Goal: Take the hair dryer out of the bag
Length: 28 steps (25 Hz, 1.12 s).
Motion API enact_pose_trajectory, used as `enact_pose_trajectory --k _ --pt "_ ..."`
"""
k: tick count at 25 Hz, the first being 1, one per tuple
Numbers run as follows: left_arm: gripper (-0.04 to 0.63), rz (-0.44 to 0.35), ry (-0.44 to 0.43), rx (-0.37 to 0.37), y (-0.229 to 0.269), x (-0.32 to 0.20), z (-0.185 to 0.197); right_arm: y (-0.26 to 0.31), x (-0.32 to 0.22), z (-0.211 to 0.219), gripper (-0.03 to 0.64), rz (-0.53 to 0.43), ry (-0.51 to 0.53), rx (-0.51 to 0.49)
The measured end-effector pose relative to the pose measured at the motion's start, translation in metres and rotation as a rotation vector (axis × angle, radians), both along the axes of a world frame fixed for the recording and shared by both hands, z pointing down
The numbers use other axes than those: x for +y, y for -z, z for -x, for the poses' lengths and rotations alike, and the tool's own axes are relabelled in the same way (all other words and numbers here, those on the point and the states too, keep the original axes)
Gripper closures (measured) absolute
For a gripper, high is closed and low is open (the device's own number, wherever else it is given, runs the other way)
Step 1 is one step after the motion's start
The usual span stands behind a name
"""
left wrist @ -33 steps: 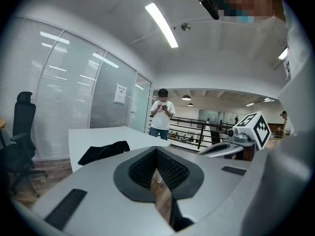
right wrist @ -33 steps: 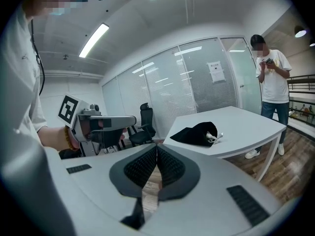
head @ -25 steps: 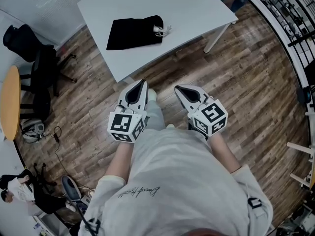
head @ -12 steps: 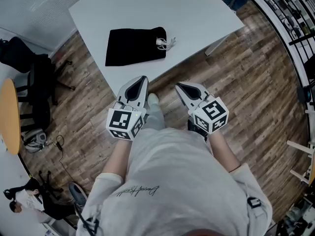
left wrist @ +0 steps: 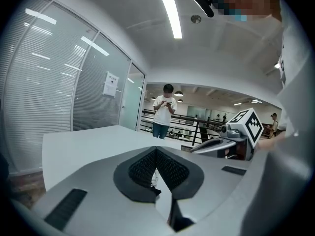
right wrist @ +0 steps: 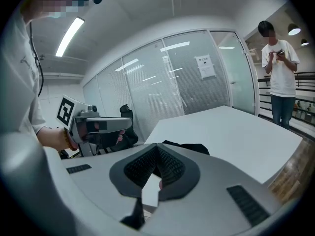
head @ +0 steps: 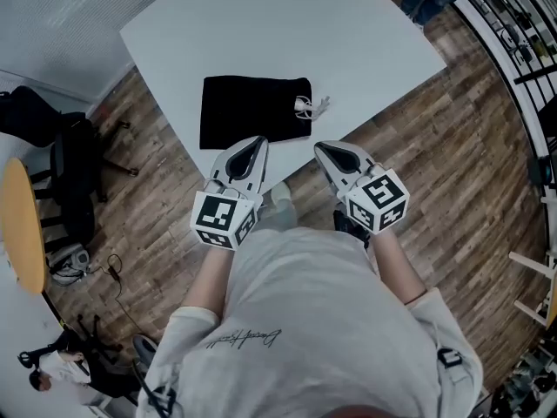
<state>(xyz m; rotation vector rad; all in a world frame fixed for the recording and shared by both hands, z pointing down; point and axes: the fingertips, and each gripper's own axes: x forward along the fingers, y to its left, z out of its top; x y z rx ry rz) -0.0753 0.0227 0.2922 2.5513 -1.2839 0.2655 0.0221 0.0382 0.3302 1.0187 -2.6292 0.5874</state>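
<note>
Bag (head: 255, 111) on the white table (head: 261, 24): black cloth lying flat, close to the near edge, with its mouth to the right and a white cord (head: 312, 106) bunched there. The hair dryer does not show from any view, so all we see is that dark cloth.

Left gripper (head: 253, 150) hangs just near of the bag, over the table's near edge, tip aimed at the bag's lower side. In the left gripper view its pads (left wrist: 147, 165) are pressed together at the tip with nothing caught in them. The right gripper (head: 328, 152) sits level with it, a little to the right, just near of the cord and apart from it. Its own view shows the same story: ribbed pads (right wrist: 170, 167) clenched against each other, empty, the bag (right wrist: 189, 147) lying beyond them on the tabletop.

Neither tool touches the cloth. A black chair (head: 65, 151) stands on the wood floor (head: 452, 146) at the left. A person (left wrist: 164, 109) stands beyond the table's far side, head bent.
</note>
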Motion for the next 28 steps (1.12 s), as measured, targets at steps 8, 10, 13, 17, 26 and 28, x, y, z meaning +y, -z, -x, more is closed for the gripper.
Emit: enact_pose_trajectory --k 8,10,13,17,26,28 --pt "0.583 0.003 -0.01 0.009 0.001 -0.037 0.021 0.007 -0.037 0.018 0.592 -0.008 -0.001 0.018" --pt "0.583 0.006 -0.012 0.009 0.0 -0.043 0.021 0.006 -0.042 0.018 0.592 -0.003 -0.001 0.028" --pt "0.583 0.012 -0.02 0.004 -0.002 -0.05 0.018 0.005 -0.05 0.013 0.592 0.007 -0.002 0.04" --pt "0.583 0.025 -0.012 -0.006 -0.007 -0.06 0.015 0.0 -0.063 0.006 0.592 0.021 0.011 0.056" --pt "0.583 0.079 0.001 -0.069 -0.029 -0.081 0.003 -0.017 -0.095 -0.013 0.592 0.047 0.079 0.099" --pt "0.583 0.095 0.0 -0.082 -0.037 -0.083 0.002 -0.024 -0.099 -0.016 0.592 0.055 0.093 0.109"
